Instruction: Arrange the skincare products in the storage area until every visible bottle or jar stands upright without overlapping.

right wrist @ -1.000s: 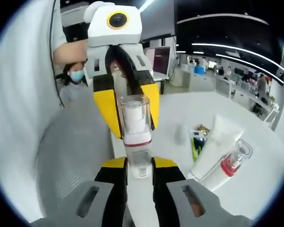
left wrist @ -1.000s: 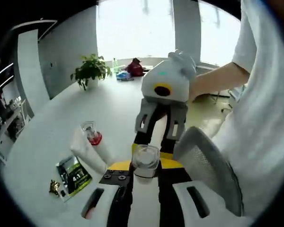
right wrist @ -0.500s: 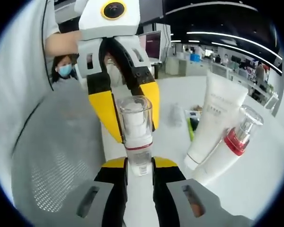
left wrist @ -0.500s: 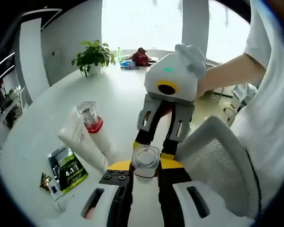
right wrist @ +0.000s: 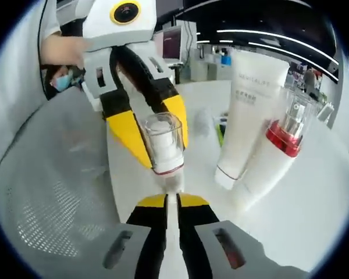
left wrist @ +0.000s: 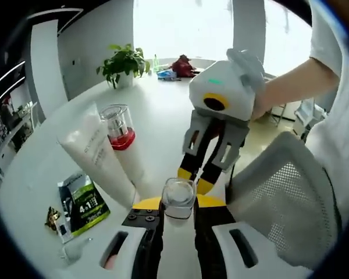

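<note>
We see a large white table (left wrist: 163, 122) that carries everything, with a grey mesh chair back (left wrist: 285, 209) pushed up to its edge. On it, in the left gripper view, a white squeeze tube (left wrist: 99, 160) stands cap-down and leans against a white pump bottle with a red collar (left wrist: 122, 142), the two touching, so neither looks properly set apart yet. Beside them lies a green sachet (left wrist: 81, 203) and a small gold-wrapped item (left wrist: 51, 216), flat on the table.

The smallest target is the clear-capped pump bottle (left wrist: 178, 197), held low over the table's near edge, just beside the tube. The left gripper (left wrist: 178, 204) has its yellow-tipped jaws closed on the bottle, apparently at its body, which keeps it upright. In the right gripper view the same bottle (right wrist: 163, 145) rises just past the right gripper (right wrist: 171, 202), whose jaws are drawn nearly together; we cannot tell whether they pinch the bottle's base or sit just short of it. We judge the bottle is being carried toward a free spot to be stood up clear of the leaning pair.
</note>
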